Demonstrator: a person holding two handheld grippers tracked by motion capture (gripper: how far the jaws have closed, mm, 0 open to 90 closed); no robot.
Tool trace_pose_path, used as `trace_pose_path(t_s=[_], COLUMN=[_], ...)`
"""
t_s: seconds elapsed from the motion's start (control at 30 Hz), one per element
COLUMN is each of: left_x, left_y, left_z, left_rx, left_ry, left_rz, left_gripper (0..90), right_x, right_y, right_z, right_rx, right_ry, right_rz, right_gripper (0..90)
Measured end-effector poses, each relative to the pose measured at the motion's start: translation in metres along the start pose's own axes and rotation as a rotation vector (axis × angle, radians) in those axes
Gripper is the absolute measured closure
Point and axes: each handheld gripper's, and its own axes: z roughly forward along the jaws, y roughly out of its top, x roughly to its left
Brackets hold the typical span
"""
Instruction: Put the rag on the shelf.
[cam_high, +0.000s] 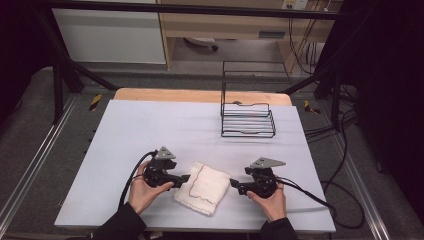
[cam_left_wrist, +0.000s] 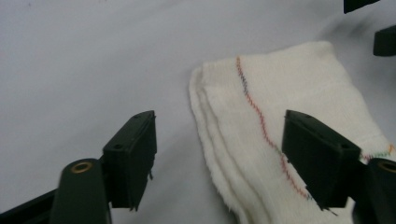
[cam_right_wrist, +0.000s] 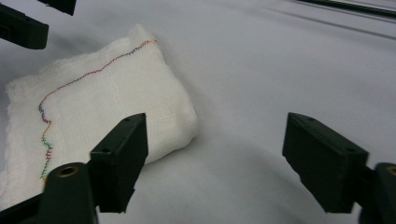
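Note:
A folded white cloth (cam_high: 201, 188) with a coloured stitched line lies flat on the white table near its front edge. My left gripper (cam_high: 186, 178) sits at the cloth's left edge, held by a hand, jaws spread apart. In the left gripper view the cloth (cam_left_wrist: 280, 116) lies on the table beneath the open gripper (cam_left_wrist: 224, 158), with nothing pressed between the pads. My right gripper (cam_high: 232, 184) is at the cloth's right edge, also open. From the right gripper view, the cloth (cam_right_wrist: 102, 102) lies to the left beyond the gripper (cam_right_wrist: 215, 158), which stands over bare table.
A black wire rack (cam_high: 247, 117) stands at the back right of the table (cam_high: 150, 130). Cables (cam_high: 305, 197) trail from both grippers toward the front and right. A black frame surrounds the table.

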Motion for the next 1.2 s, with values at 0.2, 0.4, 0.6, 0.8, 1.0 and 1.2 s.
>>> trace_pose_path(t_s=[0.2,0.4,0.6,0.8,1.0,1.2], left_x=[0.004,0.008,0.008,0.007,0.007,0.007], left_y=[0.016,0.019,0.019,0.017,0.016,0.014], left_z=[0.015,0.034,0.049,0.054,0.057,0.057], left_rx=[-0.026,-0.023,0.016,0.022,0.024,0.028], left_ry=[-0.02,0.026,0.041,0.052,0.026,0.004], left_rz=[-0.002,0.006,0.014,0.017,0.001,0.002], left_gripper=[16.5,21.4,28.4,43.7,54.4,61.2], right_x=[-0.001,-0.001,-0.001,-0.001,-0.001,-0.001], right_y=[-0.001,-0.002,-0.002,-0.002,-0.002,-0.001], right_z=[0.0,0.001,0.002,0.003,0.004,0.005], right_rx=[-0.009,0.002,0.005,0.007,0.009,-0.002], right_ry=[0.005,-0.006,0.0,0.006,0.011,0.01], right_rz=[0.012,0.012,0.021,0.018,0.037,0.054], right_gripper=[11.6,7.3,6.4,6.6,9.0,14.1])
